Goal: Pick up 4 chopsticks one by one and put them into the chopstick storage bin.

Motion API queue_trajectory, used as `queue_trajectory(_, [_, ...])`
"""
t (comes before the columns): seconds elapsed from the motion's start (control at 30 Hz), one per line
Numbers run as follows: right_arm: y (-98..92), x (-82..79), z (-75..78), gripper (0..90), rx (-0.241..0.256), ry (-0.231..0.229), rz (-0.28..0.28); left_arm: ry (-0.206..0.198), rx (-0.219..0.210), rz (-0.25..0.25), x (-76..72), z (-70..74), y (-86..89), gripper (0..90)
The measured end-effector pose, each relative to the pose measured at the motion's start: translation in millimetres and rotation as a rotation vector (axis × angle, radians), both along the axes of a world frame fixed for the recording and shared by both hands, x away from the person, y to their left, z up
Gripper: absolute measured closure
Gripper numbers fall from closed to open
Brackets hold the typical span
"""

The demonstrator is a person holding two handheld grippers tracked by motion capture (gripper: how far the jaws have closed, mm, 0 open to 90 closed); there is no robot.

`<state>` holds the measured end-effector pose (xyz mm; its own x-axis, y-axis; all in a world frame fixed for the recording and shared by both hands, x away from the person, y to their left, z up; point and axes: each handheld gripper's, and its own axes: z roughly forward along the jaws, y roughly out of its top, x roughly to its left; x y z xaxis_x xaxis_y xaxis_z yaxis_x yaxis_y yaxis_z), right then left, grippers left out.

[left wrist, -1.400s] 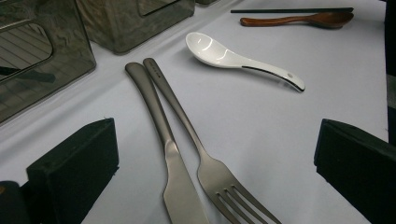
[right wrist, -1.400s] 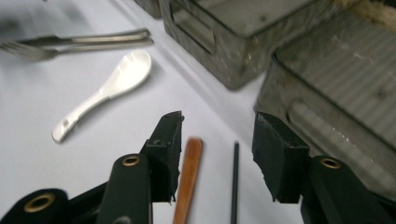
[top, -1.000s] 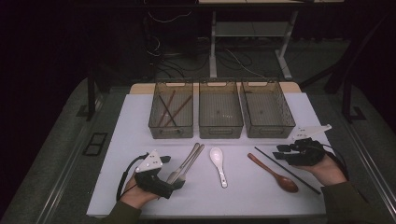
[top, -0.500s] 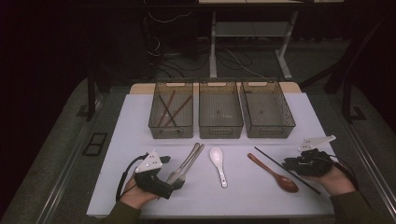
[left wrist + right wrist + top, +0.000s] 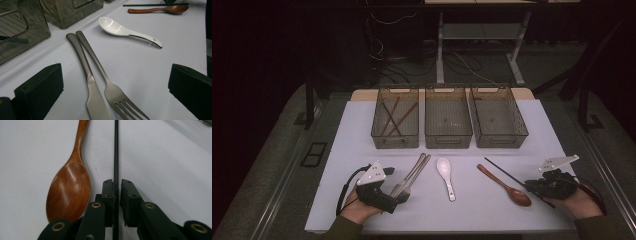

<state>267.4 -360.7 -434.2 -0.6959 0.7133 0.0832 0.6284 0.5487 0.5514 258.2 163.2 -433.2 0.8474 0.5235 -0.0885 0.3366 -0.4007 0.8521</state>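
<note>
From the high view, a white table carries three clear bins in a row at its far side: the left bin holds a few dark and brown sticks, while the middle bin and the right bin look bare. In front of them lie a metal knife and fork side by side, a white ceramic spoon, a wooden spoon and a thin black chopstick just beside it. The left gripper, held in the person's left hand, sits at the near ends of the knife and fork. The right gripper, in the right hand, rests at the near end of the chopstick, next to the wooden spoon's bowl.

The left gripper view looks along the table between two black jaws that stand wide apart, released — the knife and fork lie flat between them, touching neither pad. Farther off are the white ceramic spoon, the wooden spoon and the chopstick, with the bins' walls at the upper left.

The right gripper view shows the jaws drawn in close on the chopstick — it runs straight up between the two pads, which pinch it from either side. The wooden spoon lies just to the left, its bowl beside the left jaw, on the table.
</note>
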Motion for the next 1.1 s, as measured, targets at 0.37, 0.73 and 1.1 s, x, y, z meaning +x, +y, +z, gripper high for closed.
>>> queue_trajectory(0.37, [-1.6,0.7,-2.7,83.8,-0.006,-0.004,0.006,0.004,0.003,-0.004,0.0,-0.4,-0.5,0.0])
queue_trajectory(0.73, [-3.3,1.9,-3.0,84.8,0.008,0.004,0.004,0.005,0.004,-0.006,0.0,-0.4,-0.8,0.0])
queue_trajectory(1.1, [-7.6,4.2,0.0,85.1,0.023,-0.021,-0.009,0.006,0.003,-0.006,-0.1,-0.5,-1.1,0.0])
